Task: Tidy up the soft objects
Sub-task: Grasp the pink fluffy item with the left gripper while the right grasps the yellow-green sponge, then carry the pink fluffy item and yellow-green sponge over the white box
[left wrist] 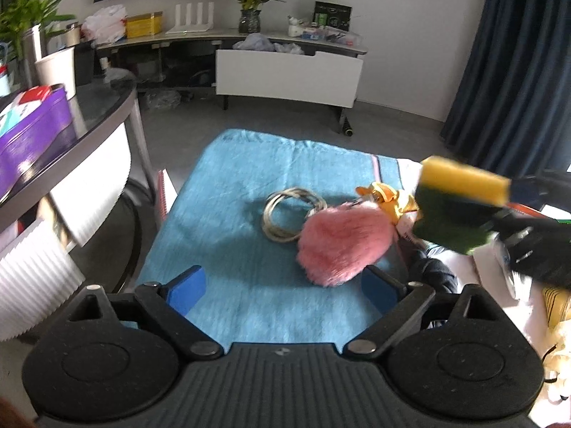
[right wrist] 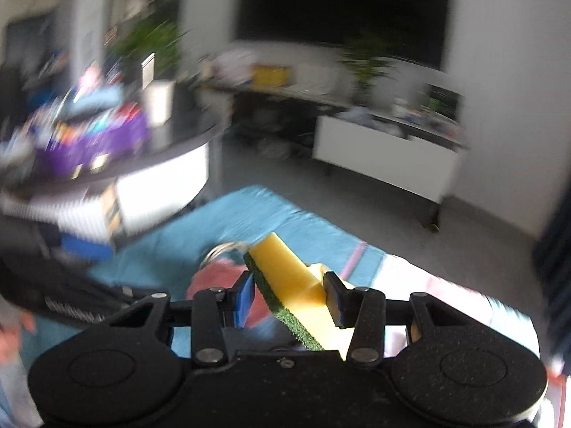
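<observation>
A yellow sponge with a green scouring side (left wrist: 460,192) (right wrist: 285,278) hangs in the air at the right, above the blue towel (left wrist: 232,178) (right wrist: 249,210). My right gripper (right wrist: 289,296) (left wrist: 499,210) is shut on it, with a pad on each face. A pink fluffy pom-pom (left wrist: 342,246) lies on the towel beside a coiled pale ring (left wrist: 285,214) and a yellow-orange cloth piece (left wrist: 385,196). My left gripper (left wrist: 283,285) stands open just short of the pom-pom, its right finger close to the fur and nothing between the pads. The right wrist view is blurred.
A dark-topped table (left wrist: 107,114) with a purple box (left wrist: 32,132) stands at the left, with a white ribbed container (left wrist: 32,278) below it. A white low cabinet (left wrist: 285,75) lines the far wall. Dark curtains (left wrist: 517,71) hang at the right. Mixed clutter lies right of the towel.
</observation>
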`<control>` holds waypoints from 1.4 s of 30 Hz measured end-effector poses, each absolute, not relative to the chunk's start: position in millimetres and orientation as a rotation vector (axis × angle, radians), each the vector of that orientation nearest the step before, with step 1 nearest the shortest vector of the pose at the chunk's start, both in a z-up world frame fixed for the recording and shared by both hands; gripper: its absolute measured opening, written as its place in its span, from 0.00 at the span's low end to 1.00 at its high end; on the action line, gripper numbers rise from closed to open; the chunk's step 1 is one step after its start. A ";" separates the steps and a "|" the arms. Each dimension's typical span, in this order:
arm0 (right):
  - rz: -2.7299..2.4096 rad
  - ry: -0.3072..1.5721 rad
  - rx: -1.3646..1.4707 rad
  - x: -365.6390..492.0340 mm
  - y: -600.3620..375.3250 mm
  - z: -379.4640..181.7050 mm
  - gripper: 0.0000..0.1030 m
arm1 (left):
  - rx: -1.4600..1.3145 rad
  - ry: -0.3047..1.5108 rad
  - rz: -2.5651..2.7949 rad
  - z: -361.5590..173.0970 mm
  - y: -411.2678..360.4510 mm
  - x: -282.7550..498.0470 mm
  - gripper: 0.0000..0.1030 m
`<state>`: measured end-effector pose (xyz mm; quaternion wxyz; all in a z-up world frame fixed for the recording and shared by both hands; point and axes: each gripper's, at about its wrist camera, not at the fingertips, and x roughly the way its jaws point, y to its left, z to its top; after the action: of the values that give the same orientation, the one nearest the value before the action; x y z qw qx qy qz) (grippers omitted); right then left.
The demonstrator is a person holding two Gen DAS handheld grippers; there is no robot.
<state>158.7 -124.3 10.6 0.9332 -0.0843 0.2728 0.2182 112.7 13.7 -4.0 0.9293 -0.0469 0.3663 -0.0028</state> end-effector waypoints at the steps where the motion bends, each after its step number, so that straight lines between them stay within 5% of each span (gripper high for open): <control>1: 0.425 0.563 -0.124 157.8 -134.4 15.2 0.51 | -0.091 0.748 -0.014 -5.1 11.3 116.5 0.95; 12: 0.285 0.553 0.022 120.8 -185.3 31.1 0.51 | -0.041 0.802 -0.049 -29.4 -23.4 174.9 0.98; 15: 0.271 0.566 0.042 113.9 -189.8 29.4 0.51 | -0.042 0.822 -0.062 -36.5 -28.1 184.8 0.71; 18: 0.254 0.564 0.036 108.1 -190.1 29.9 0.51 | -0.049 0.807 -0.079 -30.9 -29.6 179.8 0.55; 42: 0.223 0.592 0.143 58.6 -176.1 42.5 0.51 | -0.086 0.726 0.000 39.2 -34.6 59.9 0.54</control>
<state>58.6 -176.1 42.5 0.9480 0.0703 0.2906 0.1094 59.9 -34.6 39.2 0.9339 -0.0423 0.3551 -0.0002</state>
